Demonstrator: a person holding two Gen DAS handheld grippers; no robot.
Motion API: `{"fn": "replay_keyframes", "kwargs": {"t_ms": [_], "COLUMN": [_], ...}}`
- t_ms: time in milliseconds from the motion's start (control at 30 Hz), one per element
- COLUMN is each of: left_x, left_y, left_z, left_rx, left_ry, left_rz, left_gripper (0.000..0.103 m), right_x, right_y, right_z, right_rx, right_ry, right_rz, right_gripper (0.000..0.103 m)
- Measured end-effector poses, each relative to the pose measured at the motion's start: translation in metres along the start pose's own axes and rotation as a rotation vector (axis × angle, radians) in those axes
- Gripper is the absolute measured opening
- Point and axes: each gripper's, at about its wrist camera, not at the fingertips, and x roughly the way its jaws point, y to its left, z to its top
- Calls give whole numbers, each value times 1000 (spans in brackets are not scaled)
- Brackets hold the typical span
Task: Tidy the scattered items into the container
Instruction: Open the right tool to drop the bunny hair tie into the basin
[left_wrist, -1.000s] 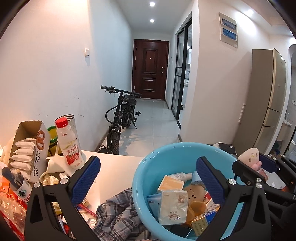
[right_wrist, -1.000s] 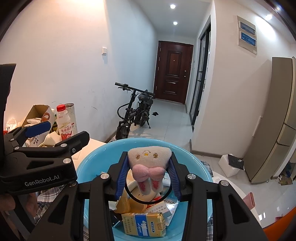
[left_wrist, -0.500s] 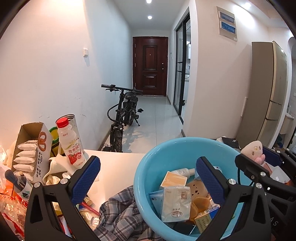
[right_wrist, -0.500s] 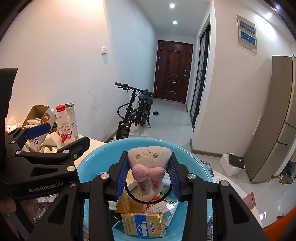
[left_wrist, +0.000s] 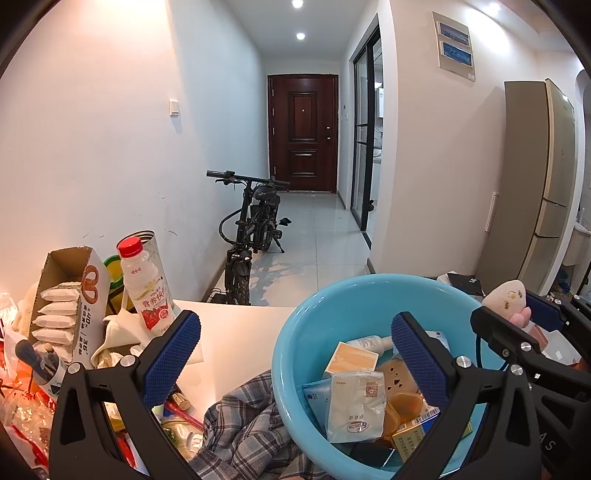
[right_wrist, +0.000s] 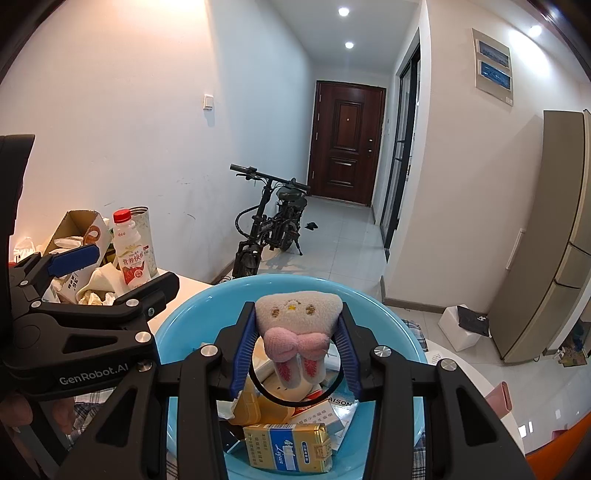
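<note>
Above basin, right gripper clamping plush

plaid cloth partly hidden behind basin.

Your tabletop: white, bare strip in middle. Blue basin sits on it at right, plaid cloth bunched against basin's near-left side. At left you have clutter: open pretzel box of white packets, red-capped drink bottle upright beside it, tin can behind bottle, crumpled cream cloth at their foot.
</note>
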Motion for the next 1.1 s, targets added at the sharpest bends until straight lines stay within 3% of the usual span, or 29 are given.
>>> {"fn": "replay_keyframes", "kwargs": {"t_ms": [1100], "left_x": [0], "left_y": [-2], "left_z": [-2], "left_rx": [0], "left_ry": [5], "left_rz": [8], "left_gripper": [102], "right_x": [3], "right_y": [3], "right_z": [2], "right_rx": [-7], "right_ry": [-2], "right_rz": [-6], "right_gripper": [44]}}
